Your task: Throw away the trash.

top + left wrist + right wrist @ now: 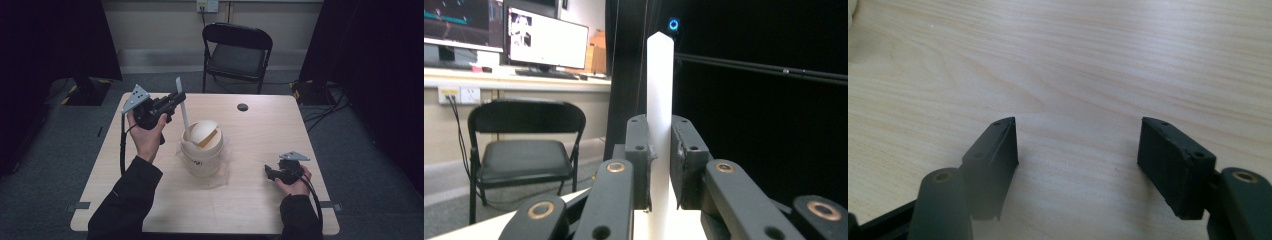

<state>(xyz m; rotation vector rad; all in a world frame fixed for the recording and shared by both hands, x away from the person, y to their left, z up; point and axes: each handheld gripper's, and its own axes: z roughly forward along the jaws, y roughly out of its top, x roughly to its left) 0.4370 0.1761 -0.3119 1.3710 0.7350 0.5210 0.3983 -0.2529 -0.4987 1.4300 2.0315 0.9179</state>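
A white tub (201,159) stands in the middle of the table, with a pale rounded piece (202,131) leaning inside its tan mouth. A long flat white stick (182,107) rises from the tub's left rim, tilted slightly left. My left gripper (179,98) is raised over the table's back left and is shut on that stick. In the left gripper view the stick (659,95) stands upright between the two pads (640,160), its pointed top well above my left gripper (659,165). My right gripper (268,171) rests low at the table's right front, open, with bare wood between my right gripper's (1078,150) jaws.
The light wooden table (260,200) has a small dark cable hole (242,107) near its back edge. A thin clear sheet (223,176) lies under the tub. A black folding chair (235,55) stands behind the table. Dark curtains flank the room.
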